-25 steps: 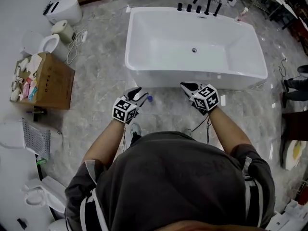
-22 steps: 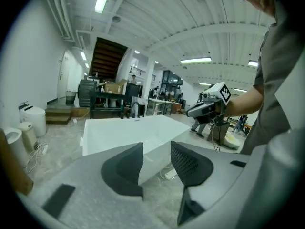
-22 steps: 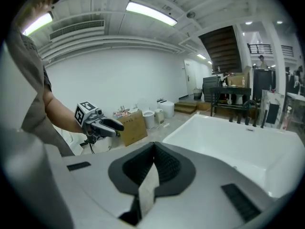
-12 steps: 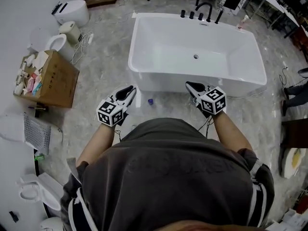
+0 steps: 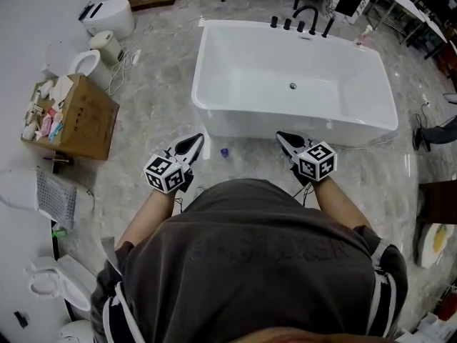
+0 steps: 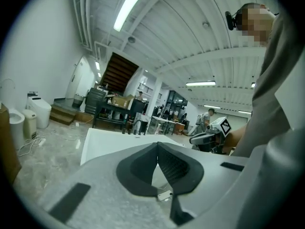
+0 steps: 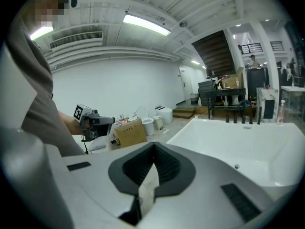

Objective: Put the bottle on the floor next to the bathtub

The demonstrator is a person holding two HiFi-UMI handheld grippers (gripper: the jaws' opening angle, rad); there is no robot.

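A small bottle with a blue cap (image 5: 223, 151) stands on the marble floor just in front of the white bathtub (image 5: 214, 113). My left gripper (image 5: 191, 143) hovers a short way to the bottle's left, shut and with nothing in it. In the left gripper view its dark pads (image 6: 174, 163) meet at the tips. My right gripper (image 5: 285, 137) hangs to the bottle's right, near the tub's front wall, also shut and empty. Its pads (image 7: 164, 168) touch in the right gripper view. Each gripper shows in the other's view: the right gripper (image 6: 209, 136), the left gripper (image 7: 93, 120).
A cardboard box (image 5: 75, 116) of small items sits at the left, with toilets (image 5: 107, 16) and a cable beyond it. Black taps (image 5: 300, 16) line the tub's far rim. Another person's feet (image 5: 435, 134) show at the right edge. My own body fills the lower frame.
My left gripper has pulled back to the left, away from the bottle, and its jaws have come together. The right gripper has barely moved. The head camera has shifted a little.
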